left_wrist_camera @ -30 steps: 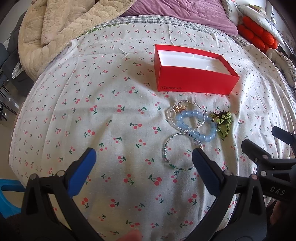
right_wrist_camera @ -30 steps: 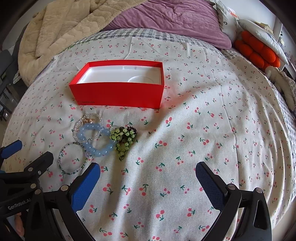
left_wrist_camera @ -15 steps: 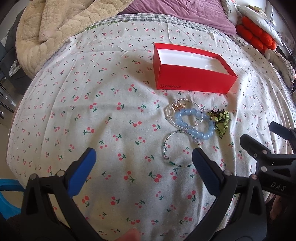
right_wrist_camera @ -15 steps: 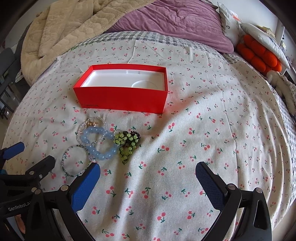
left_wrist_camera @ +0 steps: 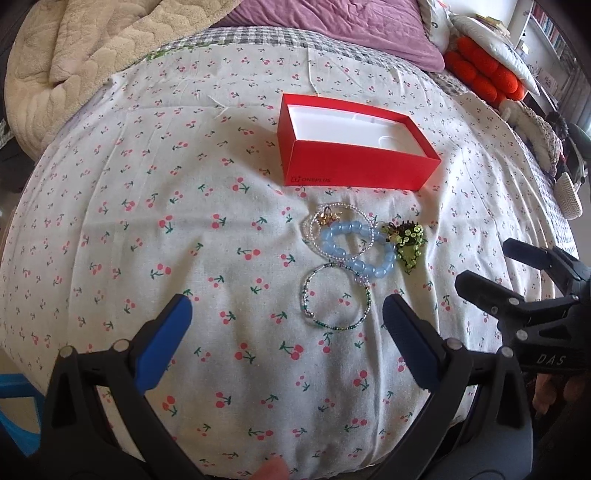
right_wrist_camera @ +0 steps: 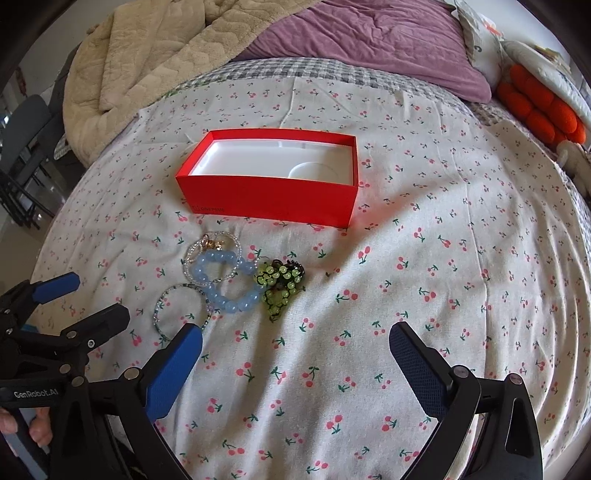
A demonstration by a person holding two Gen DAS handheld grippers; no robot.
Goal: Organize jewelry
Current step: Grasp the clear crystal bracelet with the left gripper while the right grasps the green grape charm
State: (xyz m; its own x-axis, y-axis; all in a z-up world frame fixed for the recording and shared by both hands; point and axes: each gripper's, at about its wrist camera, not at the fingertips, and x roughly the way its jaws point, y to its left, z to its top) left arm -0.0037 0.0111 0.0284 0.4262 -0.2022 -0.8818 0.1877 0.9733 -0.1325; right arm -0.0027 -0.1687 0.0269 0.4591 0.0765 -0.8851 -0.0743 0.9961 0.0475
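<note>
An open red box (left_wrist_camera: 354,162) (right_wrist_camera: 269,201) with a white empty inside stands on the cherry-print bedsheet. In front of it lies a jewelry pile: a clear bead bracelet with a gold charm (left_wrist_camera: 325,218) (right_wrist_camera: 212,242), a blue bead bracelet (left_wrist_camera: 356,251) (right_wrist_camera: 225,284), a thin green-and-clear bead bracelet (left_wrist_camera: 334,301) (right_wrist_camera: 181,310) and a green bead piece (left_wrist_camera: 406,245) (right_wrist_camera: 279,288). My left gripper (left_wrist_camera: 284,317) is open and empty just before the thin bracelet. My right gripper (right_wrist_camera: 295,343) is open and empty, to the right of the pile.
A beige blanket (right_wrist_camera: 155,62) and a purple quilt (right_wrist_camera: 369,33) lie at the far side of the bed. Orange and white cushions (right_wrist_camera: 539,107) sit at the far right. The sheet (right_wrist_camera: 443,240) to the right of the box is bare.
Both grippers have moved back and up a little, so the box and jewelry sit farther and lower in view. Nothing was picked up; both stay open.
</note>
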